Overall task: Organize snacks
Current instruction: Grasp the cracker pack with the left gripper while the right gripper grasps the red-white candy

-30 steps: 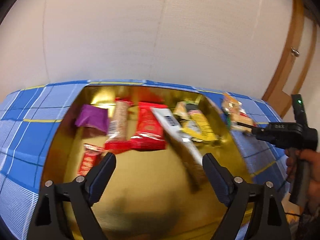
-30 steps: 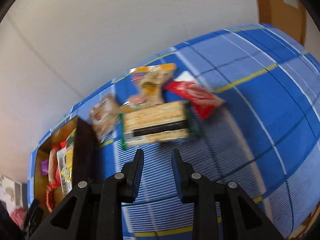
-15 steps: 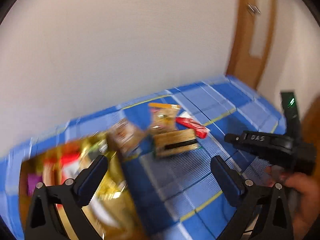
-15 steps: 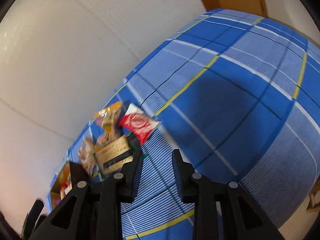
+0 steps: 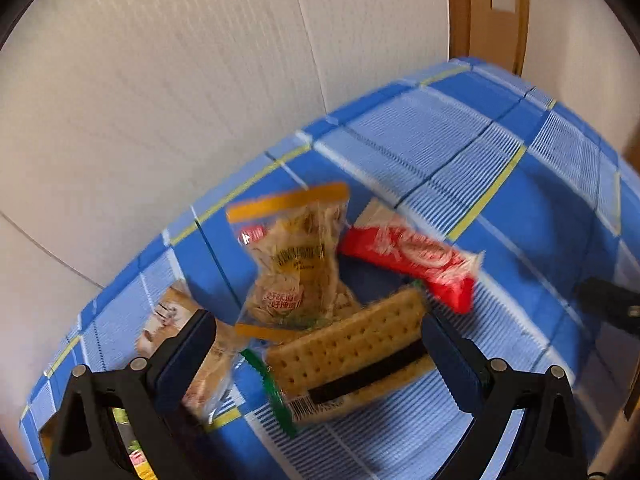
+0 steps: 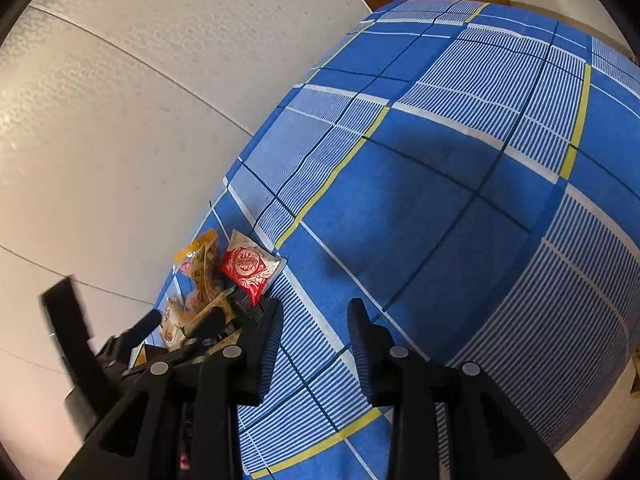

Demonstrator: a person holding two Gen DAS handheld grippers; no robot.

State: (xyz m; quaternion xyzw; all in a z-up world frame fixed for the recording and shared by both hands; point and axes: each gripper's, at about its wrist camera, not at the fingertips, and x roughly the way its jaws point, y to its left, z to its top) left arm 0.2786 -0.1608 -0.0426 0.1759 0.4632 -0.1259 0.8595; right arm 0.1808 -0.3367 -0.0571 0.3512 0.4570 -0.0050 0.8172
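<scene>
Four snack packets lie clustered on a blue plaid cloth (image 5: 460,152). In the left wrist view, a cracker pack (image 5: 352,356) sits low in the centre, between the widely spread fingers of the left gripper (image 5: 320,356). A yellow-edged bag (image 5: 296,264) overlaps its upper left; a red packet (image 5: 412,258) lies to the right, a tan packet (image 5: 180,336) at lower left. In the right wrist view, the right gripper (image 6: 314,340) hangs empty at bottom centre, partly parted.
</scene>
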